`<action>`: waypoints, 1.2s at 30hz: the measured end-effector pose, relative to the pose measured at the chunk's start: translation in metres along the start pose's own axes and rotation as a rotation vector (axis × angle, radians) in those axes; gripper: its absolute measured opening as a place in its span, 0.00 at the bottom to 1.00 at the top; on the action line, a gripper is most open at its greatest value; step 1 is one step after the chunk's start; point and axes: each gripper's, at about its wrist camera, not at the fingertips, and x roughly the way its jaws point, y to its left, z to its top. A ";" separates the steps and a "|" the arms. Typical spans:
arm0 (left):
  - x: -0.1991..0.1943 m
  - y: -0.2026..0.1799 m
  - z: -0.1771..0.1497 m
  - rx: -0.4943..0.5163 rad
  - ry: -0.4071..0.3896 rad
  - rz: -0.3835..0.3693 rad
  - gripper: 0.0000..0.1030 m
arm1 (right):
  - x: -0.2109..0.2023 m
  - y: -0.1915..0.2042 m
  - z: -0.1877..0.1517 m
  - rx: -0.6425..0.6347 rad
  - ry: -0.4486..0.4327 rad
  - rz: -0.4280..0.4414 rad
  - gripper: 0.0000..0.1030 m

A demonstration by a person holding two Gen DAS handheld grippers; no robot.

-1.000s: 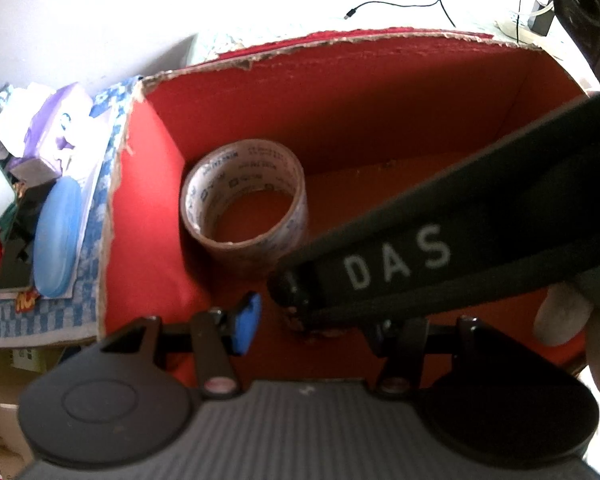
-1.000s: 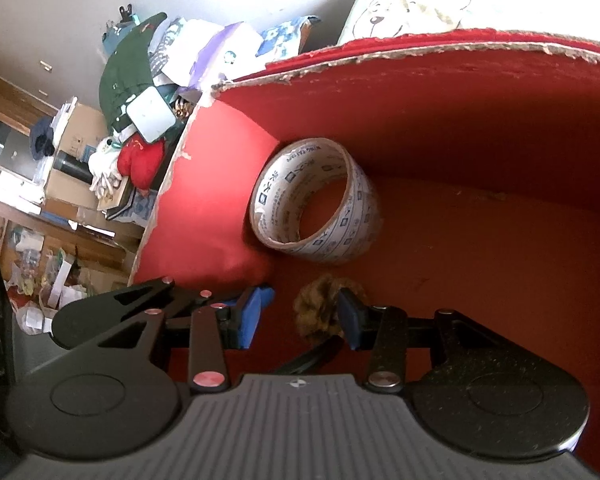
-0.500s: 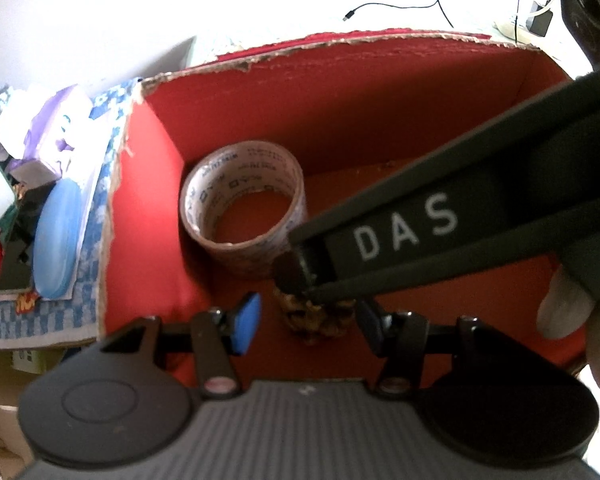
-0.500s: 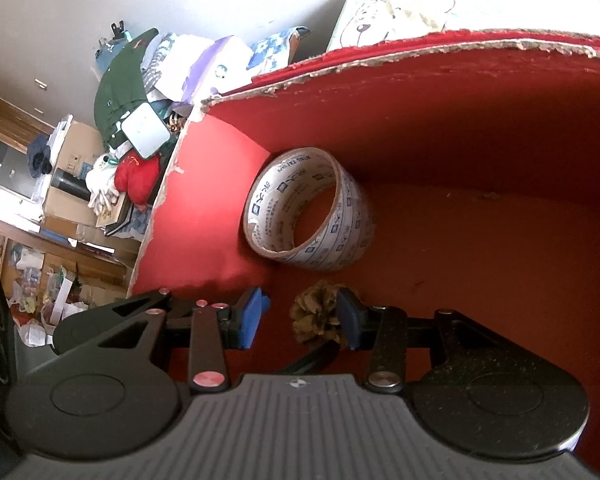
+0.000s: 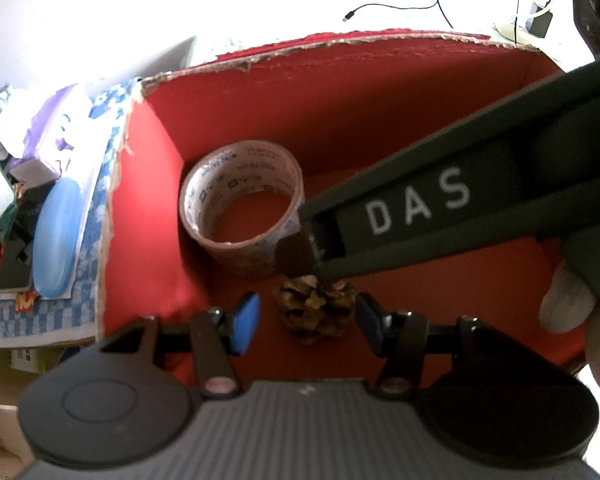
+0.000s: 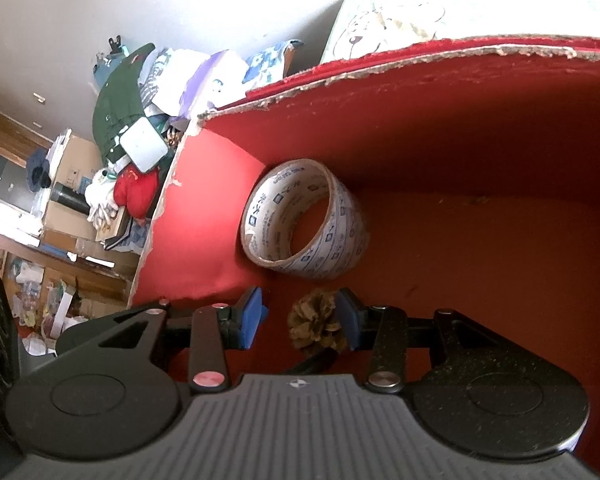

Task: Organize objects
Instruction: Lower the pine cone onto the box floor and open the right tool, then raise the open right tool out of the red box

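A brown pine cone (image 5: 316,314) lies on the floor of the red cardboard box (image 5: 148,240), just in front of a roll of printed packing tape (image 5: 242,204). My right gripper (image 6: 300,316) is open. Its right pad (image 6: 348,320) sits beside the cone (image 6: 318,324), and the blue left pad (image 6: 252,316) stands well apart from it. In the left wrist view the right gripper's dark body slants in from the right, with one fingertip (image 5: 296,256) just above the cone. My left gripper (image 5: 306,316) hovers over the box, open and holding nothing.
The box has ragged torn rims and high red walls (image 6: 460,120) around the tape (image 6: 304,220). Left of it lies clutter: a blue oval case (image 5: 56,240), a purple tissue pack (image 5: 56,140), a red plush (image 6: 136,192). A person's finger (image 5: 568,300) shows at the right.
In the left wrist view the right gripper has drawn back up and to the right, uncovering the pine cone on the box floor. The left gripper has stayed still.
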 end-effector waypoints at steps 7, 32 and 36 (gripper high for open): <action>-0.001 -0.004 0.002 0.010 -0.006 0.022 0.60 | -0.010 -0.004 -0.003 0.023 -0.056 -0.020 0.45; -0.050 -0.006 -0.013 -0.027 -0.120 0.109 0.61 | -0.086 -0.004 -0.049 -0.019 -0.306 -0.096 0.46; -0.073 -0.009 -0.024 -0.059 -0.143 0.114 0.60 | -0.100 -0.003 -0.060 -0.043 -0.342 -0.066 0.46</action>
